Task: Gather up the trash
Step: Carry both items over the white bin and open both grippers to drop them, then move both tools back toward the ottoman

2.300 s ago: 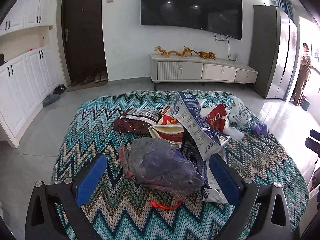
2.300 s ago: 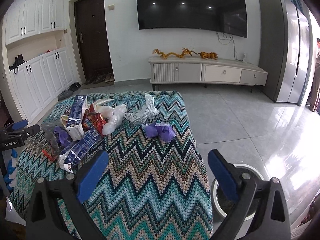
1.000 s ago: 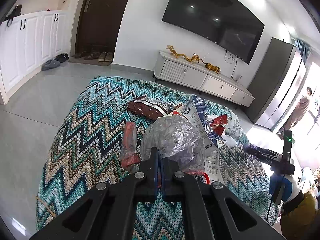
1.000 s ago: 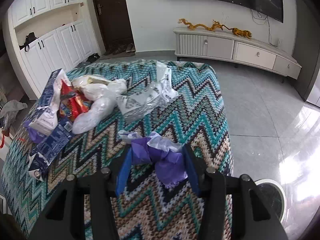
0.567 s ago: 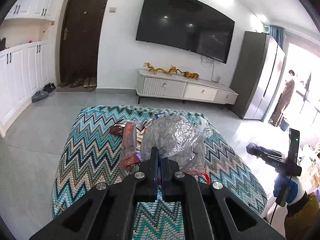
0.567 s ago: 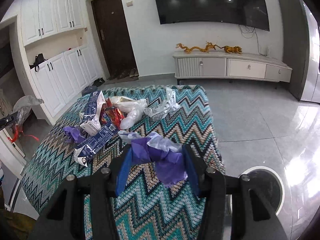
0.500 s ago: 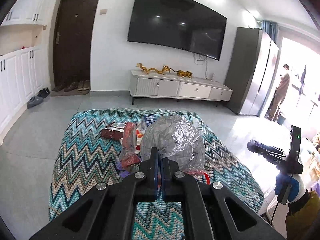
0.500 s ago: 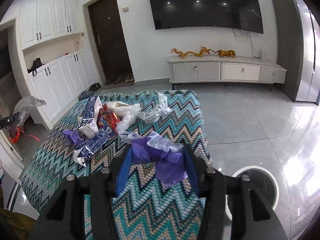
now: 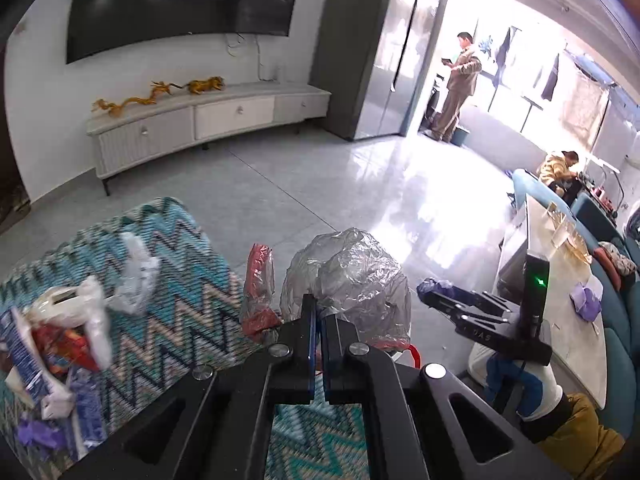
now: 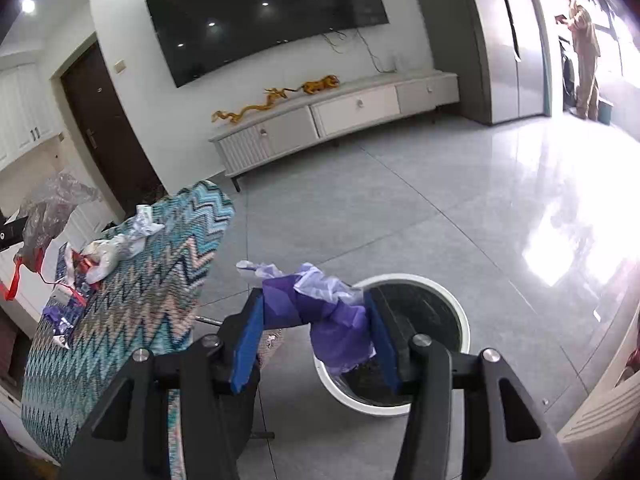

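My left gripper (image 9: 318, 322) is shut on a crumpled grey plastic bag (image 9: 352, 280) with a red wrapper (image 9: 259, 280) beside it, held in the air past the table's right edge. In the right wrist view that same grey bag (image 10: 48, 208) hangs at the far left. My right gripper (image 10: 316, 320) is shut on a wad of purple gloves (image 10: 320, 312), just above and left of a round white trash bin (image 10: 404, 340) on the floor. More trash (image 9: 60, 336) lies on the zigzag-patterned table (image 9: 168, 320).
A white TV cabinet (image 9: 200, 120) stands under a wall TV (image 9: 180, 4). Grey tiled floor (image 10: 400, 208) spreads to the right. One person stands by the bright doorway (image 9: 460, 80), another sits behind a sofa (image 9: 560, 164). A sleeve and my right gripper (image 9: 480, 312) show in the left wrist view.
Both grippers have swung right, away from the table, carrying their trash. The trash bin now sits right under the purple gloves. The table has slid to the left in both views.
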`<state>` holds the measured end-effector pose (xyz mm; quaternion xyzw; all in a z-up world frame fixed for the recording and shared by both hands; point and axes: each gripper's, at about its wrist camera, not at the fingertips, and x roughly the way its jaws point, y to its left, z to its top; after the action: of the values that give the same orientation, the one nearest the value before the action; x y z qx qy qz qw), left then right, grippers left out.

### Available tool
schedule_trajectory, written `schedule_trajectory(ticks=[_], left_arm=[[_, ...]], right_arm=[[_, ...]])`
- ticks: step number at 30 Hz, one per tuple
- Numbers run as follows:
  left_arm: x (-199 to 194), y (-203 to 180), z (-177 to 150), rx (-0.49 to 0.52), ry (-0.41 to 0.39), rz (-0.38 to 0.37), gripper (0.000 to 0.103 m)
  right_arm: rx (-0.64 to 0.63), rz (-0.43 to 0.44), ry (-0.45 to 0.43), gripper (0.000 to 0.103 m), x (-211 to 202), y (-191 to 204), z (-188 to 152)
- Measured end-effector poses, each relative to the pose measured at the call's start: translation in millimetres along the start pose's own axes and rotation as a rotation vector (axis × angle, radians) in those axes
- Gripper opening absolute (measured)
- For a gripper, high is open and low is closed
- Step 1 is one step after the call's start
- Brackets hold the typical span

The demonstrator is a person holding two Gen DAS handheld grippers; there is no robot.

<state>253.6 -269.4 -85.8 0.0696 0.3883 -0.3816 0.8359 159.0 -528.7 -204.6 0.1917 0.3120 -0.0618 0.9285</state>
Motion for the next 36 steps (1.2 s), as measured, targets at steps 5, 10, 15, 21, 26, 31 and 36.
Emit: schedule_trajectory(ticks=[5, 10, 15, 21, 26, 31, 36], left_arm=[[104, -37, 28, 0.015, 0.111, -0.065, 0.003], [188, -50, 30, -0.002, 0.222, -0.095, 0.003], [252, -47, 16, -0.056, 0.33, -0.099, 0.003], [290, -44, 3, -0.087, 0.42, -0.114, 0.038], [288, -43, 6, -0.091, 0.397, -0.107, 0.053], [257, -43, 17, -0.086, 0.328, -0.11, 0.053], [193, -39, 25, -0.064, 0.177, -0.059, 0.053]], right_arm=[[0.082, -0.037, 0.079, 0.048, 52, -45, -11], [0.144, -0.074, 0.162, 0.049, 103, -72, -25], [0.193, -0.099, 0.23, 0.05, 139, -95, -46], [0.207, -0.134, 0.269, 0.052, 159, -105, -60], [0.19, -0.171, 0.295, 0.056, 166, -104, -65], [0.169, -0.194, 0.295, 0.066, 164, -100, -59], [0.156, -0.193, 0.266, 0.067, 150, -89, -43]])
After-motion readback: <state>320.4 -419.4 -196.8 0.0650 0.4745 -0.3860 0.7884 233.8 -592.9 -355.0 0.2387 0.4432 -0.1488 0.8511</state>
